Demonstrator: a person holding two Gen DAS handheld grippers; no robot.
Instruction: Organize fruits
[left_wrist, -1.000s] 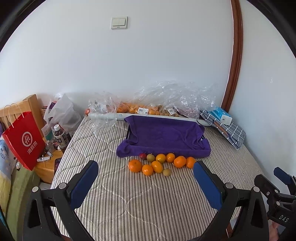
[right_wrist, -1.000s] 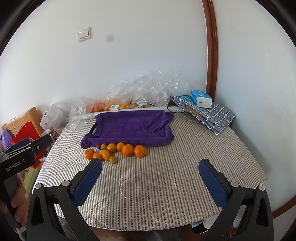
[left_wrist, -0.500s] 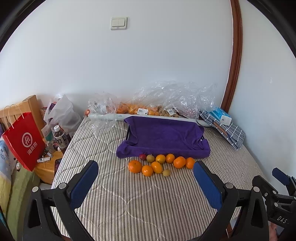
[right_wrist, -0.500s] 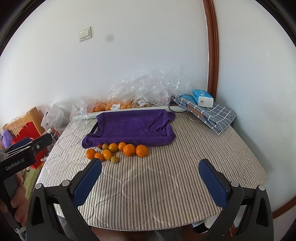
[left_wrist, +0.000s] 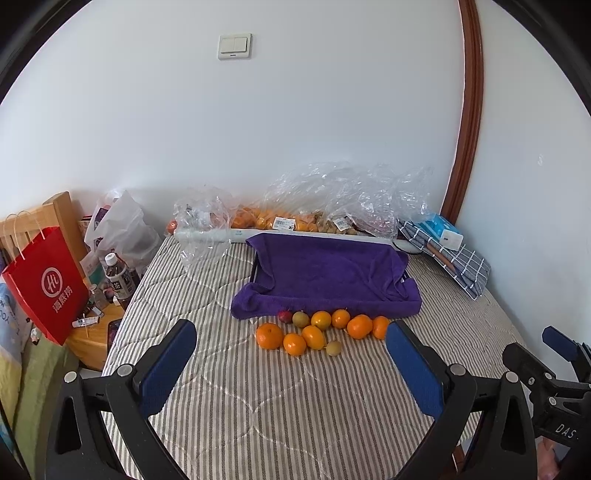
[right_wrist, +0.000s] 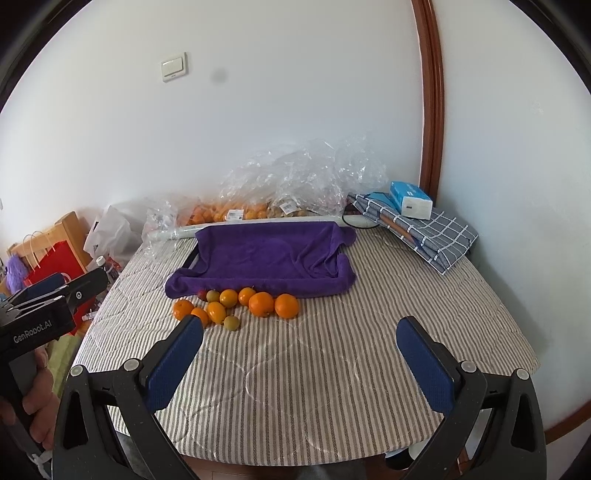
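Note:
Several oranges (left_wrist: 270, 336) (right_wrist: 286, 305), small greenish fruits (left_wrist: 334, 348) (right_wrist: 232, 322) and one small red fruit (left_wrist: 284, 315) lie in a cluster on the striped mattress, just in front of a tray draped with a purple towel (left_wrist: 328, 275) (right_wrist: 266, 258). My left gripper (left_wrist: 291, 363) is open and empty, held above the mattress short of the fruit. My right gripper (right_wrist: 299, 354) is open and empty, to the right of the left one, also short of the fruit. The left gripper also shows at the left edge of the right wrist view (right_wrist: 55, 299).
Clear plastic bags of more fruit (left_wrist: 332, 206) lie along the wall behind the tray. A folded checked cloth with a blue box (right_wrist: 417, 221) sits at the back right. A red paper bag (left_wrist: 44, 284), bottles and a wooden stand are left of the mattress.
Both grippers have drifted slightly; the fruit and tray sit a little differently in view. Nothing was taken hold of.

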